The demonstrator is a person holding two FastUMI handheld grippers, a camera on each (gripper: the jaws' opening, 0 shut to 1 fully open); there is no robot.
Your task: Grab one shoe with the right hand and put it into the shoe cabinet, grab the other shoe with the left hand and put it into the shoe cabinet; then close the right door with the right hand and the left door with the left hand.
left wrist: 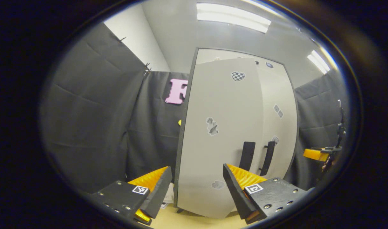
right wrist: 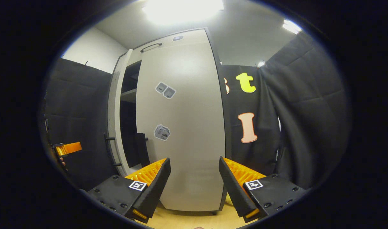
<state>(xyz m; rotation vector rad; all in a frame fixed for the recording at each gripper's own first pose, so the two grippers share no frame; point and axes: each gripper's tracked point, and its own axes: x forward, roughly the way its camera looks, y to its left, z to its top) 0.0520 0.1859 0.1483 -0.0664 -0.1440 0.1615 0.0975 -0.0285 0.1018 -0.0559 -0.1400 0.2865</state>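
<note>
Shoe cabinet, tall and pale grey with dark edges [left wrist: 219,133], stands on the light wooden floor [right wrist: 194,219] ahead of both my tools. Left tool [left wrist: 197,187] and right tool [right wrist: 194,181] gape wide, empty. Right door [right wrist: 181,127] looks shut; left door [right wrist: 115,127] stands ajar, a dark gap between them. Black handles [left wrist: 248,156] face me.

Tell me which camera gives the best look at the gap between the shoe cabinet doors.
The right gripper view. There the left door stands ajar, and between it and the right door the dark interior and a shelf show. In the left gripper view the left door overlaps the right door, hiding the gap.
</note>
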